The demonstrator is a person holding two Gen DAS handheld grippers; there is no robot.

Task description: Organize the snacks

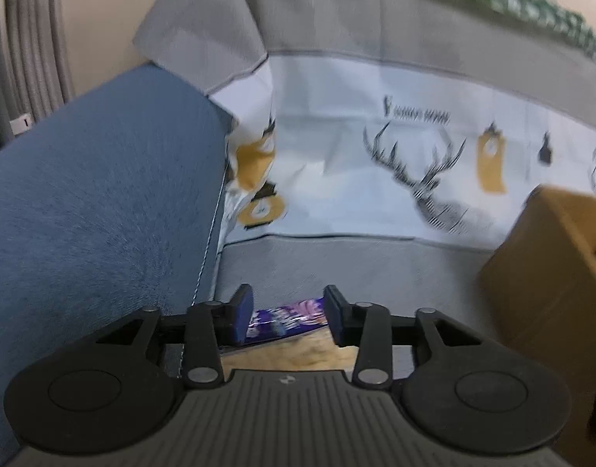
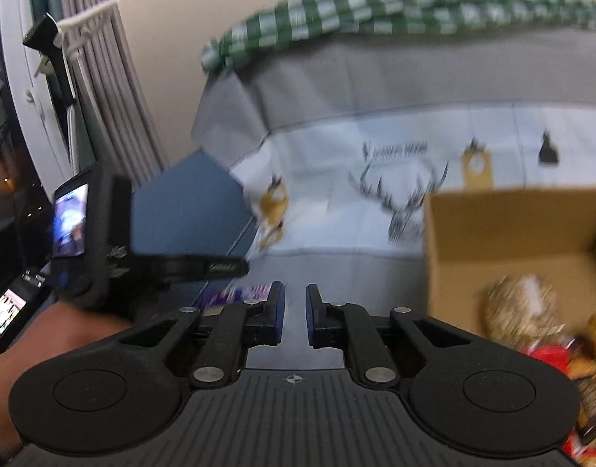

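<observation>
A purple snack packet [image 1: 286, 317] spans the gap between the blue pads of my left gripper [image 1: 289, 317], which is shut on it, low over the grey sofa seat. A pale tan surface shows under the packet; I cannot tell what it is. In the right wrist view the left gripper [image 2: 224, 268] reaches in from the left, held by a hand, with the purple packet [image 2: 239, 292] at its finger. My right gripper [image 2: 295, 313] is shut with nothing between its pads. Just to its right stands an open cardboard box [image 2: 504, 229] holding a beige packet [image 2: 519, 307] and red packets [image 2: 551, 354].
The sofa has a blue armrest [image 1: 95, 194] on the left and a grey cover with a deer print [image 1: 426, 179] on its back. A green checked cloth [image 2: 336, 11] lies along the top. Grey curtains [image 2: 103, 97] hang at far left. The cardboard box [image 1: 551, 272] stands on the seat's right.
</observation>
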